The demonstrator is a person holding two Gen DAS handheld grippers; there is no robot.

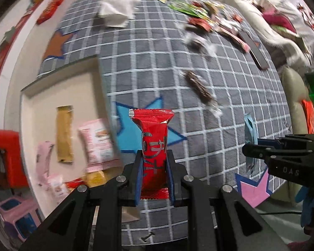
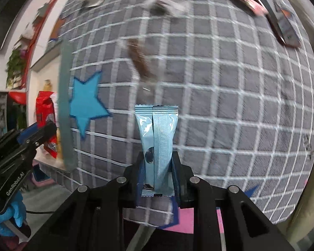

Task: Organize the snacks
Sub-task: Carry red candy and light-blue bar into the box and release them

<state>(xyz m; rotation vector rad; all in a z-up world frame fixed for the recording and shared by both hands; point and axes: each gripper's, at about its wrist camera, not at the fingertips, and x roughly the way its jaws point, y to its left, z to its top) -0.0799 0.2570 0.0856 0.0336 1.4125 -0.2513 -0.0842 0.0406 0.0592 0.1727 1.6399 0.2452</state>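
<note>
My left gripper (image 1: 155,159) is shut on a red snack packet (image 1: 153,133) and holds it upright above the grey checked cloth (image 1: 198,79), just right of a cream tray (image 1: 41,96). The tray holds a tan bar (image 1: 64,133), pink packets (image 1: 96,144) and other snacks. My right gripper (image 2: 158,161) is shut on a light blue snack packet (image 2: 159,138), held upright over the cloth (image 2: 230,94). The right gripper also shows in the left wrist view (image 1: 249,148) at the right; the left gripper shows in the right wrist view (image 2: 50,129) at the left.
A brown wrapped snack (image 1: 200,86) lies mid-cloth. A pile of loose snacks (image 1: 207,18) and a dark flat device (image 1: 256,51) lie at the far right. White tissue (image 1: 117,8) lies at the far edge. Star patches (image 1: 136,125) mark the cloth. A red stool (image 1: 4,156) stands left.
</note>
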